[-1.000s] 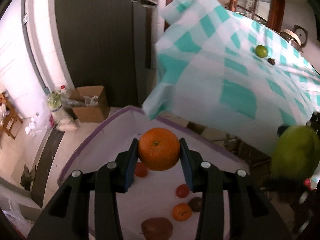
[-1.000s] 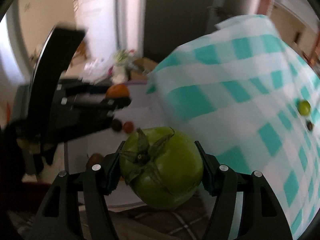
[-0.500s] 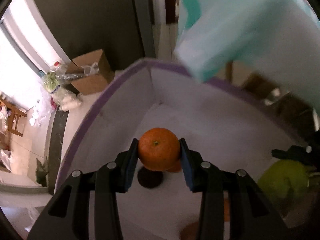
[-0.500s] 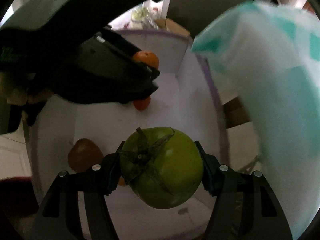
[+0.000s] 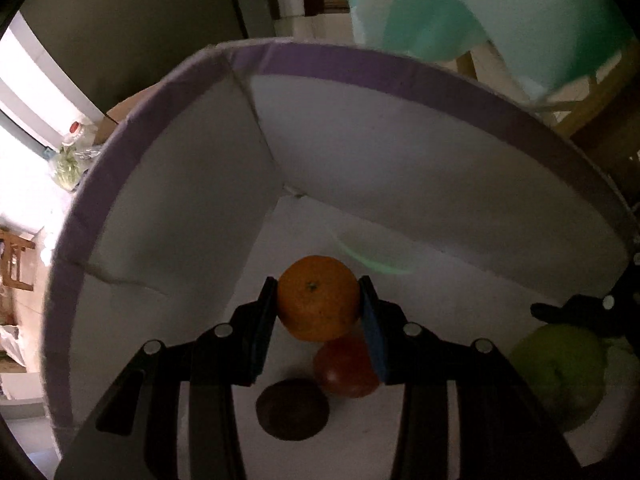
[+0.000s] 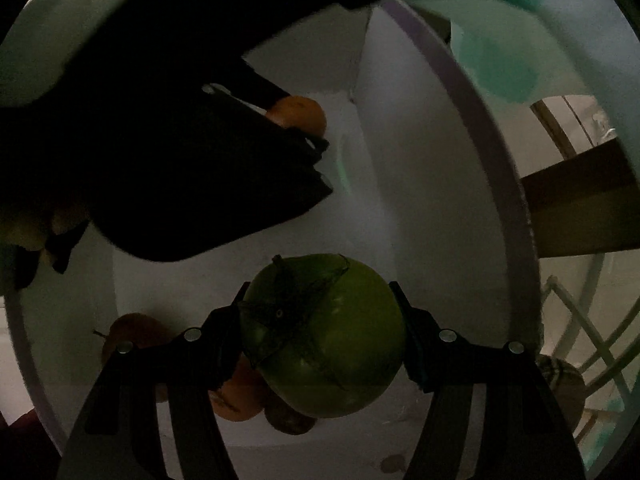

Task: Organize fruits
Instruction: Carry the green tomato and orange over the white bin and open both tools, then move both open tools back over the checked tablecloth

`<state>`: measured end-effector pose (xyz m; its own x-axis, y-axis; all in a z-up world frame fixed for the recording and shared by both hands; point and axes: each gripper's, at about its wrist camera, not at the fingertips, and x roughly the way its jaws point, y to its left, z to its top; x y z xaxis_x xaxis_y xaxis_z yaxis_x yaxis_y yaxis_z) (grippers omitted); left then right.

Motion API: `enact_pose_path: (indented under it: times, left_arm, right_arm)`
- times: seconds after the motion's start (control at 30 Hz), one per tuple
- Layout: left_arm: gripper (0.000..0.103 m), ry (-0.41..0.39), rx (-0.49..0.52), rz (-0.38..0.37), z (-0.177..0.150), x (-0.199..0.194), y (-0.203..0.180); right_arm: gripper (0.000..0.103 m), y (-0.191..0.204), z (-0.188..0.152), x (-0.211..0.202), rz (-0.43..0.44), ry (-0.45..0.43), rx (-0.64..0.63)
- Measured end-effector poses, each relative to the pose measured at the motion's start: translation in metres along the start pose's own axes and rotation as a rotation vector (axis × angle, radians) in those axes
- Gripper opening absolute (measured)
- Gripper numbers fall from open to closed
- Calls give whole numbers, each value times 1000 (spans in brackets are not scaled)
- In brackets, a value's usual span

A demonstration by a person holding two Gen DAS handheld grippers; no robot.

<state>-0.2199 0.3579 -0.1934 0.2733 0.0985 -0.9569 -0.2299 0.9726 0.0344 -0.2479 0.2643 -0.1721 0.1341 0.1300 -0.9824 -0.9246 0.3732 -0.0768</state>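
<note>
Both your grippers are down inside the box (image 5: 400,80), each loaded.

Left gripper (image 5: 319,312): pads clamped on the orange (image 5: 318,298), stem scar facing the camera. Directly under it, nearest you, lie a dark fruit (image 5: 292,408) and a red fruit (image 5: 344,368), the red one tucked just below the orange and beside the right finger. Beyond the orange the floor runs bare up to the far corner (image 5: 294,194) where two walls meet.

Right gripper (image 6: 322,334): closed on the green tomato (image 6: 328,336), calyx toward the lens. Beneath it sit an orange fruit (image 6: 236,396), a brownish one (image 6: 290,416) and a reddish one with a stem (image 6: 128,336) near the left wall. Farther in, the left gripper's dark body fills the upper left.

Key relation: fruit already lies straight below both loads, so a straight drop would likely land on it. Open floor lies ahead of each gripper, toward the far corner. Your left gripper is nearer that corner; the right sits closer to the near wall, off to the left gripper's right.
</note>
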Motion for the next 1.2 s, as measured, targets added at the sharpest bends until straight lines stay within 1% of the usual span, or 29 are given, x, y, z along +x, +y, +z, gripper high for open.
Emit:
enact_pose_path:
  times: [0.07,0.1,0.13,0.2,0.23,0.3,0.33,0.4,0.43,0.47,0.5,0.53,0.57,0.6,0.67,0.73,0.8,0.87,0.93,0.97,1.0,1.03,1.07,1.1,1.13,1.2]
  left_arm:
    - [42,-1,-4,0,-2,2,1]
    - [45,-3,-7,0,-2,2,1]
    - [53,-6,-13,1,-3,1,2]
    - [62,-10,-22,7,-3,0,3]
    - [63,-11,-24,9,-3,0,2]
    - [65,-7,-30,10,-6,-3,0]
    - [72,-3,-34,12,-6,-4,0]
    - [79,-13,-47,29,-6,-13,1]
    - [80,-28,-58,35,-9,-21,2]
    - [81,-34,-68,35,-7,-25,5]
    - [83,-47,-87,37,-10,-33,7]
    - [89,-63,-110,41,-12,-41,10]
    - [91,-74,-127,45,-13,-46,12]
    - [93,-93,-158,55,-15,-56,16]
    - [93,-105,-191,73,-23,-73,20]
    - [93,-129,-221,92,-26,-98,26]
    - [93,-191,-252,119,-31,-133,31]
    - [94,-257,-276,187,-29,-169,32]
    - [101,-346,-278,238,-20,-209,21]
    - [101,-385,-271,243,-12,-224,15]
    - [101,-427,-258,237,-6,-241,3]
    - [101,-480,-231,208,6,-260,-15]
    - [101,-513,-208,175,15,-272,-32]
    - [101,-539,-182,136,23,-282,-49]
    - [101,-554,-151,94,35,-287,-70]
    - [101,-550,-72,-9,66,-288,-120]
  right_arm:
    - [64,1,0,1,7,10,2]
    - [64,1,0,2,10,20,4]
    - [64,0,0,2,10,28,7]
    - [64,-2,1,3,11,35,7]
    - [64,-3,6,4,11,36,5]
    - [64,-4,6,2,8,38,5]
    - [64,-7,6,1,8,43,5]
    - [64,-7,8,0,6,50,5]
    - [64,-7,11,-2,0,45,-1]
    - [65,-5,13,-8,-4,24,-9]
    - [71,-3,17,-15,-3,-10,-15]
    - [80,-3,19,-27,10,-58,-17]
    - [83,-3,17,-33,19,-80,-16]
    - [84,-3,18,-42,35,-106,-14]
    - [84,-4,16,-62,55,-143,-12]
    - [84,-2,7,-83,74,-186,-40]
    - [84,2,-8,-110,85,-243,-97]
    - [84,2,-28,-139,126,-313,-154]
    - [84,-4,-54,-177,159,-418,-194]
    - [84,-9,-64,-192,156,-469,-200]
    - [84,-22,-77,-212,139,-530,-191]
    - [86,-34,-92,-227,118,-573,-168]
    - [87,-47,-103,-240,91,-615,-128]
    - [87,-74,-117,-255,56,-660,-59]
    - [87,-85,-124,-263,29,-682,-1]
    - [87,-135,-147,-275,-24,-709,154]
